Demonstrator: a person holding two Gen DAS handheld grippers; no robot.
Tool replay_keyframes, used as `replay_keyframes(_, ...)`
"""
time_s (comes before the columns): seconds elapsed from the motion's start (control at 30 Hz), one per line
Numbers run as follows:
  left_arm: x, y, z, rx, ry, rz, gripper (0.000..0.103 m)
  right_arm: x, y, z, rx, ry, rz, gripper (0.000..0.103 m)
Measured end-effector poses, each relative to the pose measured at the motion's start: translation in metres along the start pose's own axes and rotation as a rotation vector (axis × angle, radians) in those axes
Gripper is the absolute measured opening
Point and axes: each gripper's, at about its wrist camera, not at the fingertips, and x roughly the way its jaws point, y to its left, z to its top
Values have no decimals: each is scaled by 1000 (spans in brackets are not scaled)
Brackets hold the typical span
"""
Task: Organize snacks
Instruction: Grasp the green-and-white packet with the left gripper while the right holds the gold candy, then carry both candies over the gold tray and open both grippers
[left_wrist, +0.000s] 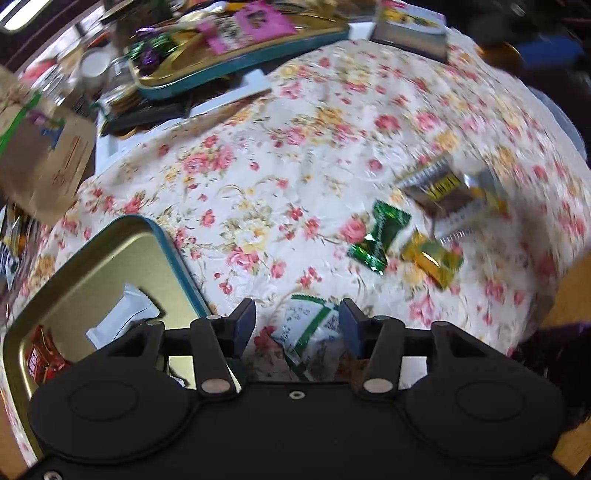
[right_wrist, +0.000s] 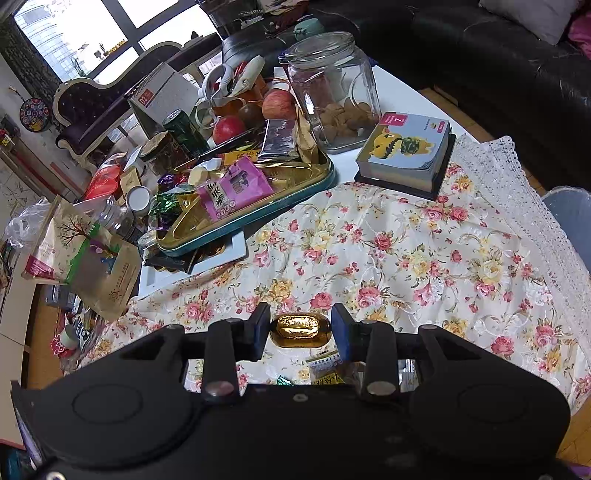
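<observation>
Nearest the left gripper (left_wrist: 297, 325), its jaws stand wide apart with a white-and-green snack packet (left_wrist: 310, 332) lying on the cloth between them; the pads don't look to be pressing it, though the view is smeared. Just left of it is the gold tin (left_wrist: 110, 266) with the teal rim, its right edge close to the left finger; inside are a white packet (left_wrist: 123, 321) and a red one (left_wrist: 40, 360), with plenty of bare gold floor left.

Over on the right gripper (right_wrist: 300, 330), the jaws are partly closed and clamped on a gold foil candy (right_wrist: 300, 329), pads touching both ends, held above the floral tablecloth (right_wrist: 406, 258).

A bit further out in the left view, a green candy (left_wrist: 380, 236) and a yellow-green one (left_wrist: 430, 260) sit side by side, with a blurred brown-and-yellow packet (left_wrist: 447, 195) just beyond them. Left of those the cloth is open all the way across.

Far side: the second teal-rimmed tray (right_wrist: 251, 218) is piled with snacks, a pink packet (right_wrist: 236, 186) on top, its near edge hanging over a white board. Right of it a cartoon notepad block (right_wrist: 406, 147) sits at the cloth's far edge, a glass jar (right_wrist: 332, 88) behind it. A brown paper bag (right_wrist: 92, 266) crowds the far left. The cloth's lace hem (right_wrist: 517, 177) runs along the right.
</observation>
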Motion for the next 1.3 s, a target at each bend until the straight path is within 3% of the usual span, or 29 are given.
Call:
replay_keyframes(0.2, 13, -12, -4, 77, 25, 22, 58, 1, 3, -2, -11, 7, 4, 38)
replay_keyframes(0.47, 33, -32, -4, 108, 91, 42, 59, 2, 1, -3, -12, 16, 11, 38)
replay_keyframes(0.6, 34, -35, -6, 99, 88, 53, 58, 1, -1, -2, -3, 14, 16, 38)
replay_keyframes(0.8, 30, -20, 3, -32, 105, 16, 53, -1, -3, 1, 9, 13, 21, 38)
replay_keyframes(0.9, 12, -11, 13, -92, 58, 20, 53, -1, -4, 3, 19, 9, 14, 38)
replay_keyframes(1.07, -24, 22, 33, -280, 0, -16, 53, 3, 6, 5, 20, -3, -7, 38)
replay_keyframes(1.17, -45, 48, 36, -385, -32, 21, 53, 7, 23, 2, -17, -14, -19, 38)
replay_keyframes(1.3, -67, 91, 31, -511, -69, 128, 53, 16, 55, -6, -81, -4, -2, 38)
